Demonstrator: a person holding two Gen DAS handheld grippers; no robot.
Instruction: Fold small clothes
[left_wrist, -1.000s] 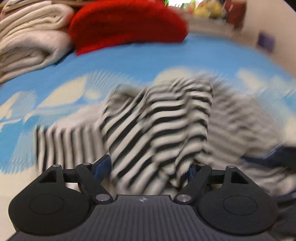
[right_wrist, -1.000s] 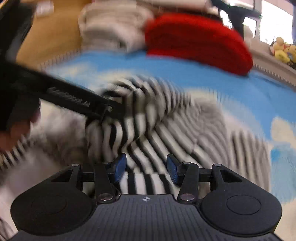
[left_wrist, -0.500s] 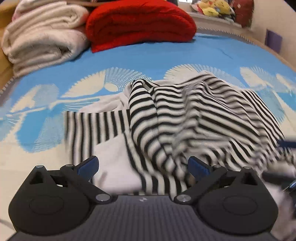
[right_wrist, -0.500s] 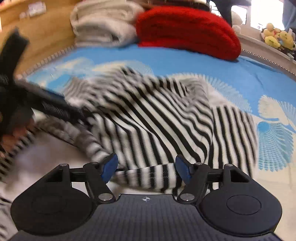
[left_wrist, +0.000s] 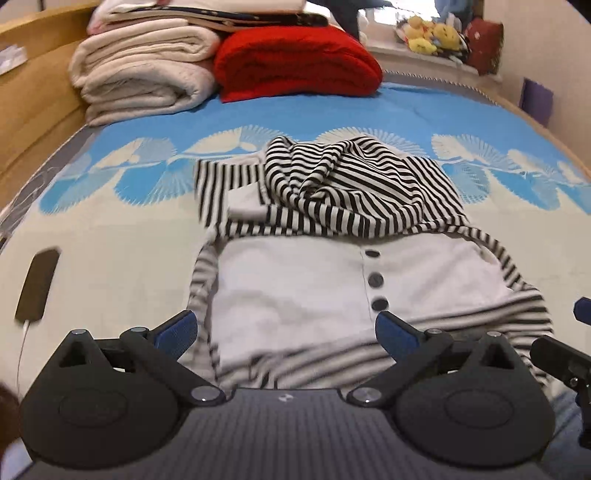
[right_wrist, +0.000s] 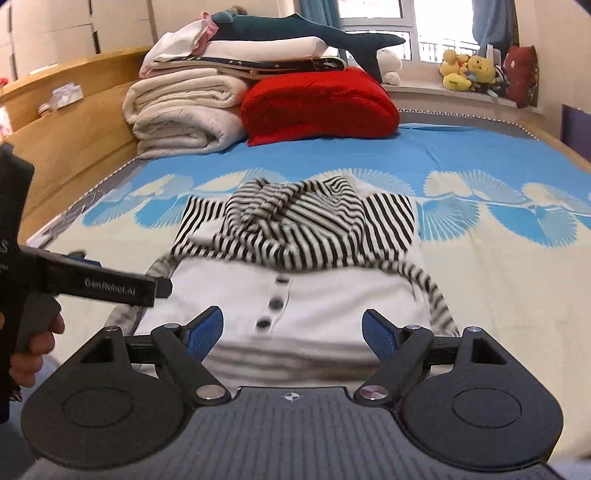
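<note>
A small black-and-white striped garment (left_wrist: 351, 192) with a white front panel and three dark buttons (left_wrist: 375, 278) lies on the bed. Its striped upper part is bunched in a heap over the far half; it also shows in the right wrist view (right_wrist: 295, 221). My left gripper (left_wrist: 286, 330) is open and empty, just short of the garment's near hem. My right gripper (right_wrist: 293, 330) is open and empty at the same hem. The left gripper's black body (right_wrist: 110, 288) shows at the left of the right wrist view.
The bed cover (left_wrist: 110, 258) is cream and blue. Folded cream blankets (right_wrist: 184, 110) and a red quilt (right_wrist: 317, 103) are stacked at the far end, with plush toys (right_wrist: 469, 72) on the sill. A dark flat device with a cable (left_wrist: 37, 284) lies left. A wooden bed frame (right_wrist: 74, 122) runs along the left.
Both grippers have let go of the striped cloth and drawn back toward the near hem. The cloth has dropped into a heap on the garment's far half. Both jaws have opened wider.
</note>
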